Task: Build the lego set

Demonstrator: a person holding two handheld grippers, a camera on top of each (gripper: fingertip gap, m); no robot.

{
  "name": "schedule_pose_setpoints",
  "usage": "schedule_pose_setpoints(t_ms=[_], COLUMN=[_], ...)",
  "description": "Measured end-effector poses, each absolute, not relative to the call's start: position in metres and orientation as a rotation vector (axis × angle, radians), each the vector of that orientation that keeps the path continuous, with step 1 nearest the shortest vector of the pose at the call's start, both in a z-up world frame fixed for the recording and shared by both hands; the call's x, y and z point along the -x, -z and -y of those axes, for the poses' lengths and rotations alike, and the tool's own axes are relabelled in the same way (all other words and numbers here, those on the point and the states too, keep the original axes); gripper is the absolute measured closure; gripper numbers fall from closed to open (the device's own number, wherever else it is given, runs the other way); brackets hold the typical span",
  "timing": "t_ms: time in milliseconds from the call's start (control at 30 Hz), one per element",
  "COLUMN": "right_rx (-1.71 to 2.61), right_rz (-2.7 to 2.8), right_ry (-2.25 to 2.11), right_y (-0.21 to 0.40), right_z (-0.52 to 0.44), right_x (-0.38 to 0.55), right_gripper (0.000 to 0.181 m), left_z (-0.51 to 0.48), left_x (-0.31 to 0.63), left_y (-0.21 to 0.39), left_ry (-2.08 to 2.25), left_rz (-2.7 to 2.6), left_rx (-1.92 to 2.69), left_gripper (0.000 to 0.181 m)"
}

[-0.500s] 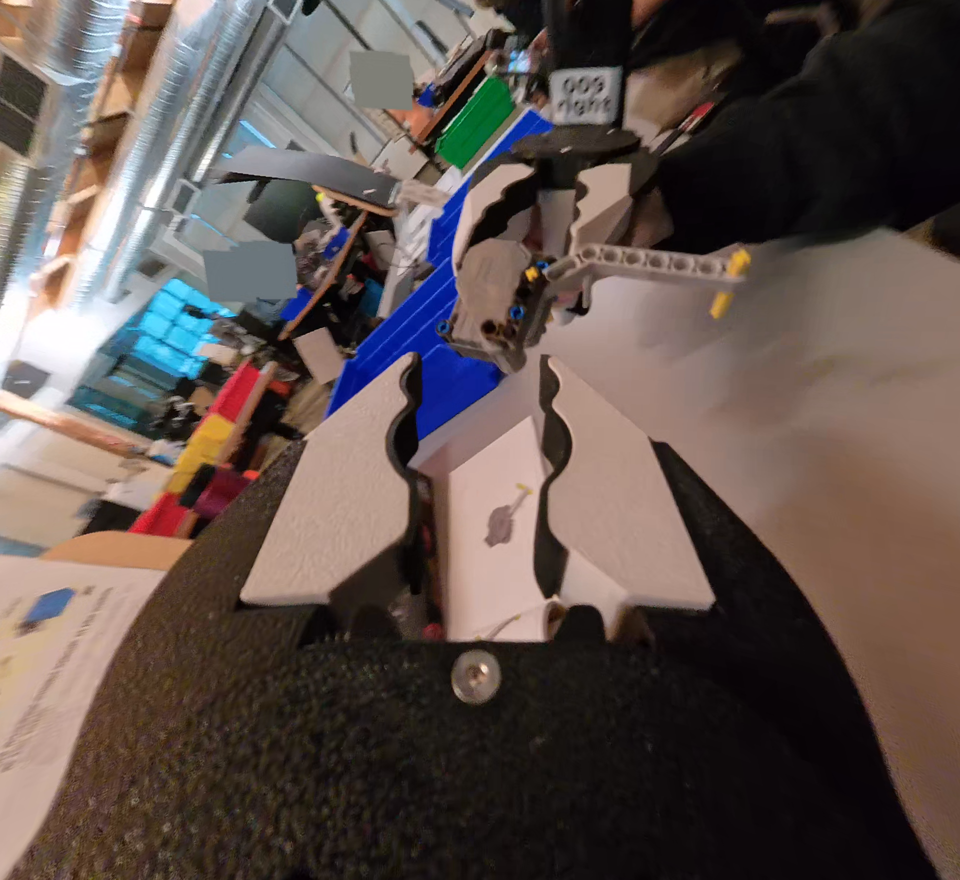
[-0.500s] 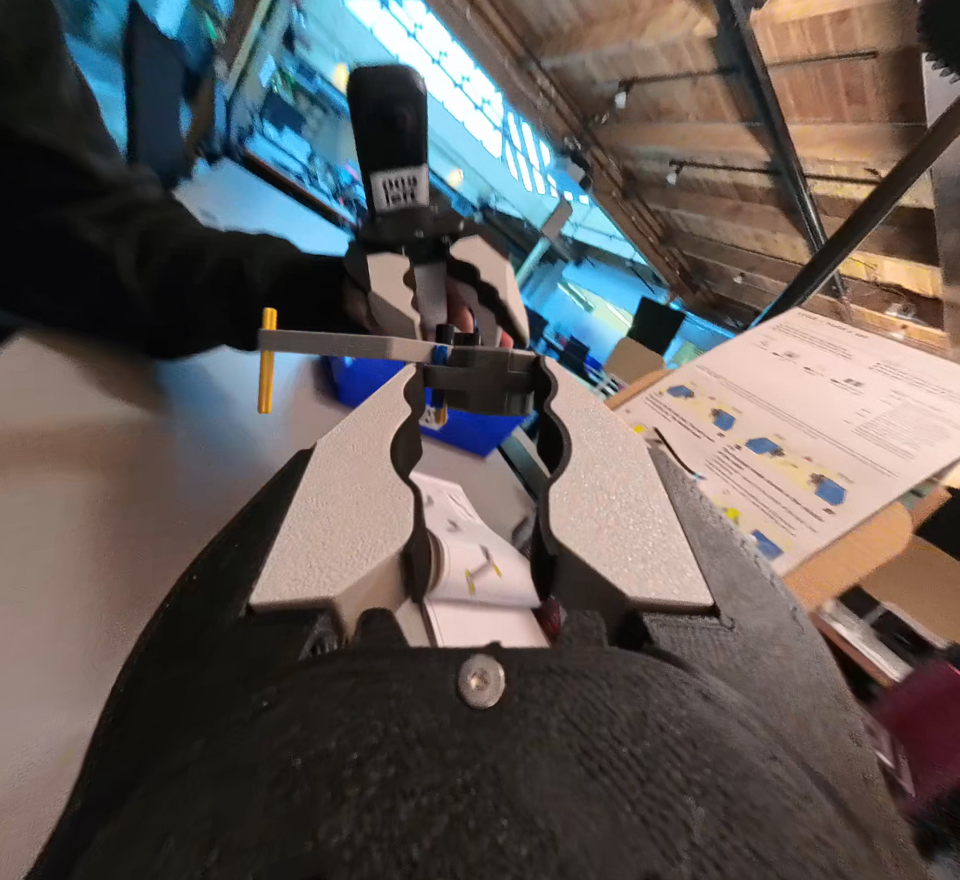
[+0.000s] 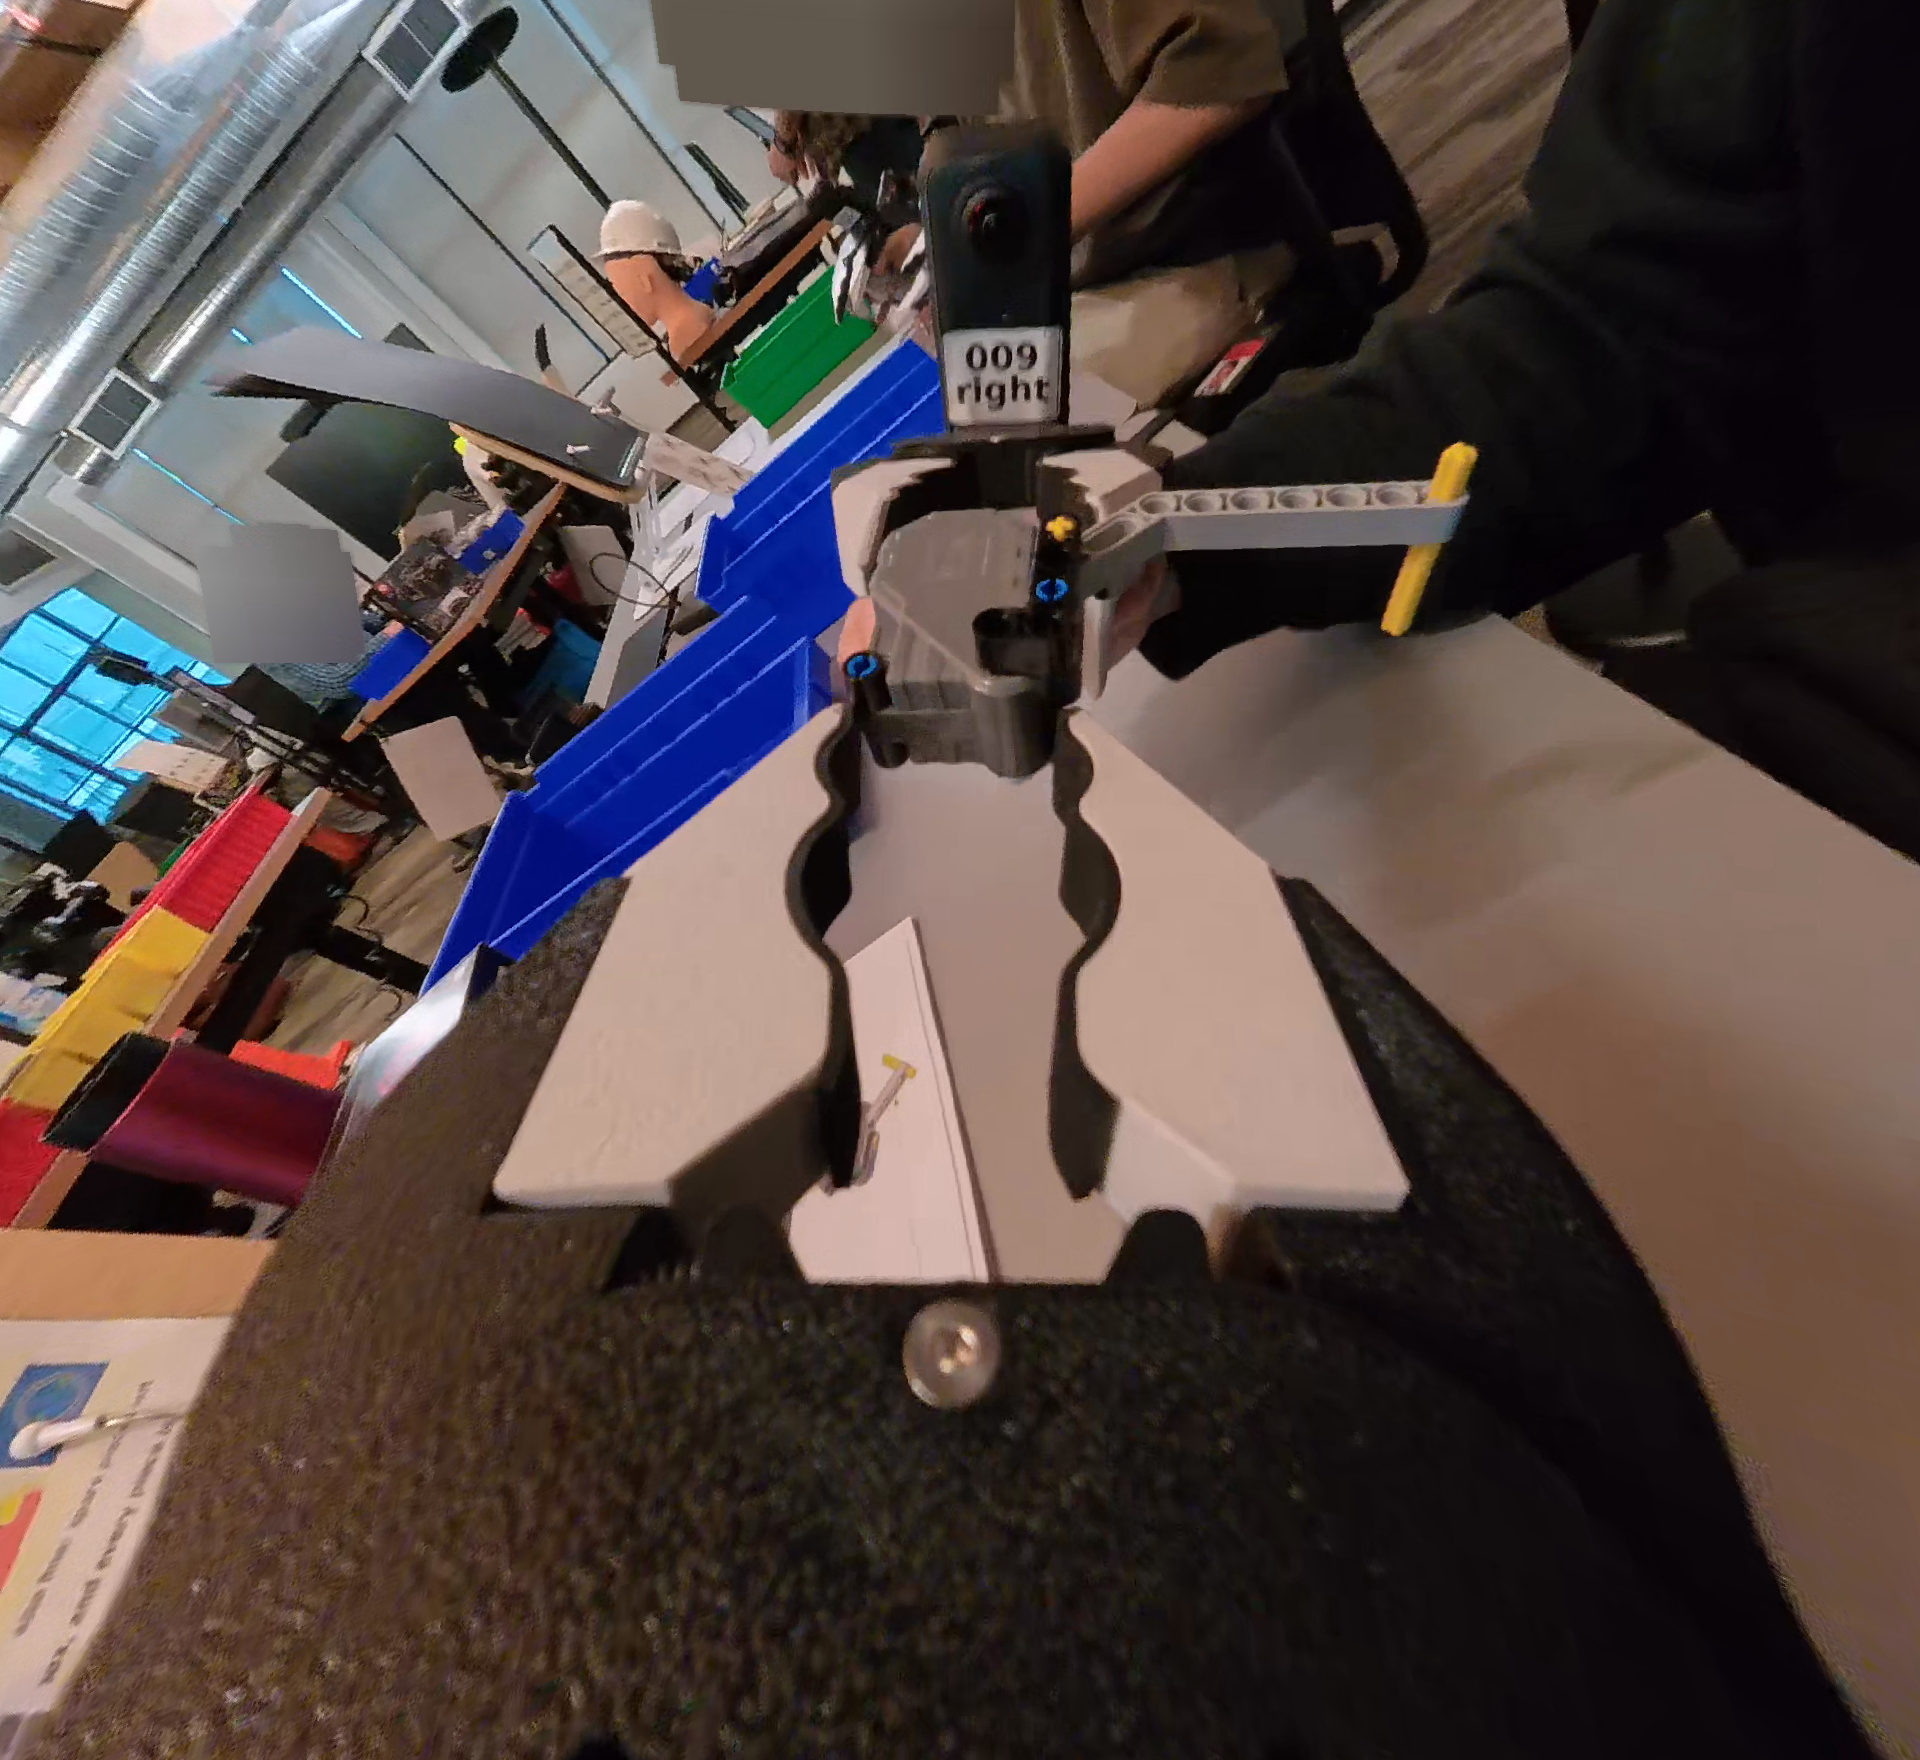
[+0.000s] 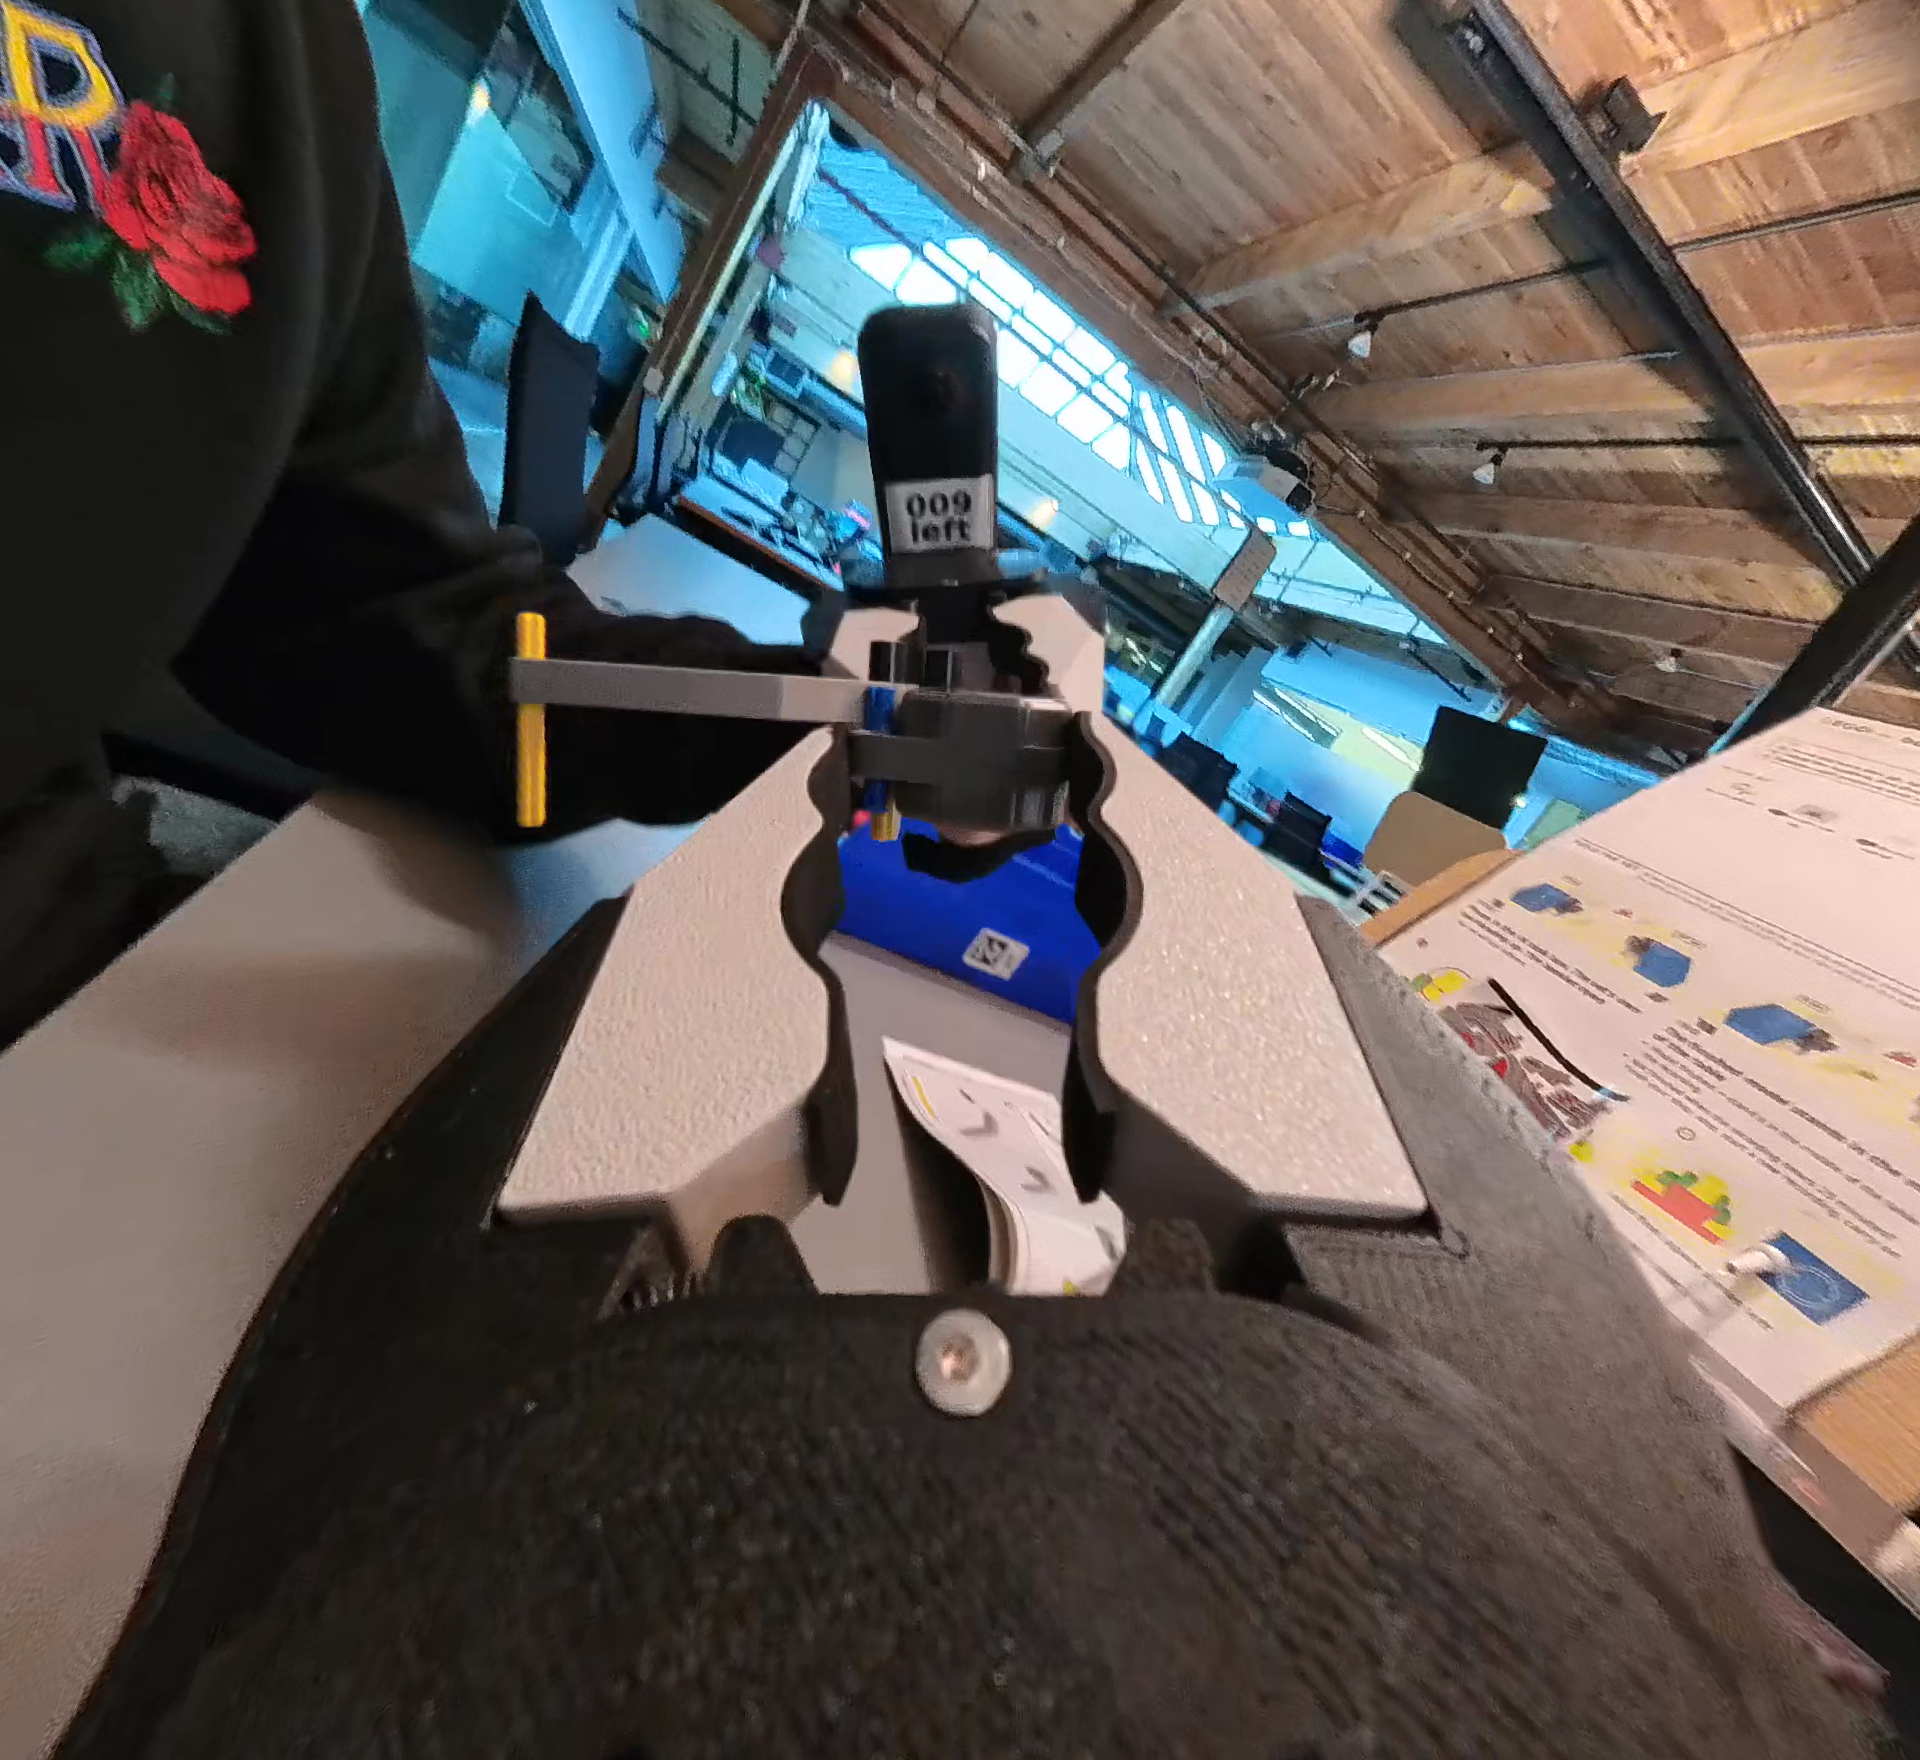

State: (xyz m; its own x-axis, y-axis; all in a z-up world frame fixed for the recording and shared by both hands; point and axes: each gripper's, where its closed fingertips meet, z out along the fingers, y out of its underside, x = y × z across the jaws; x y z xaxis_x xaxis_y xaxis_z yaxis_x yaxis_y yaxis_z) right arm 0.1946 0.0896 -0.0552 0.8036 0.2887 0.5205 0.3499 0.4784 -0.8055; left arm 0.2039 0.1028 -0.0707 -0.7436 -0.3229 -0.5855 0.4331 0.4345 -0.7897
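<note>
A grey lego motor block (image 3: 945,588) carries blue pins, a long grey beam (image 3: 1299,515) sticking out sideways, and a yellow axle (image 3: 1429,536) at the beam's end. It is held in the air above the table. My left gripper (image 3: 958,734) has its jaws closed on the block's near end. My right gripper (image 3: 987,547) faces it from the far side. In the right wrist view my right gripper (image 4: 956,754) is shut on the same block (image 4: 977,744), with the left gripper (image 4: 951,640) just behind it. The beam (image 4: 675,687) and the axle (image 4: 531,718) point left there.
An open instruction booklet (image 3: 914,1139) lies on the grey table (image 3: 1507,931) under the grippers. Blue bins (image 3: 644,775) line the table's left side, with a green bin (image 3: 790,349) beyond. A printed instruction sheet (image 4: 1662,983) rests on cardboard at the right. A black sleeve (image 3: 1662,360) reaches in from the right. Only a small space, under 4 cm, lies between the two pairs of fingers.
My left gripper has moved forward from clear of the block and now has its tips on it. The right gripper has turned the block more level while still holding it.
</note>
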Motion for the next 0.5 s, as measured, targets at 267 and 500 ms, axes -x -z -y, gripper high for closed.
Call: schedule_pose_setpoints(t_ms=[267, 500], right_rx=[1.285, 1.448], right_rz=[0.731, 0.703], right_ry=[0.277, 0.361], right_y=[0.075, 0.096], right_z=[-0.101, -0.112], right_x=[-0.21, -0.226], right_gripper=[0.141, 0.141], left_z=[-0.113, -0.122], left_x=[-0.215, -0.227], left_y=[0.08, 0.096], left_ry=[1.2, 1.156], left_rz=[-1.96, -1.999], left_rx=[-0.126, -0.073], left_gripper=[0.148, 0.148])
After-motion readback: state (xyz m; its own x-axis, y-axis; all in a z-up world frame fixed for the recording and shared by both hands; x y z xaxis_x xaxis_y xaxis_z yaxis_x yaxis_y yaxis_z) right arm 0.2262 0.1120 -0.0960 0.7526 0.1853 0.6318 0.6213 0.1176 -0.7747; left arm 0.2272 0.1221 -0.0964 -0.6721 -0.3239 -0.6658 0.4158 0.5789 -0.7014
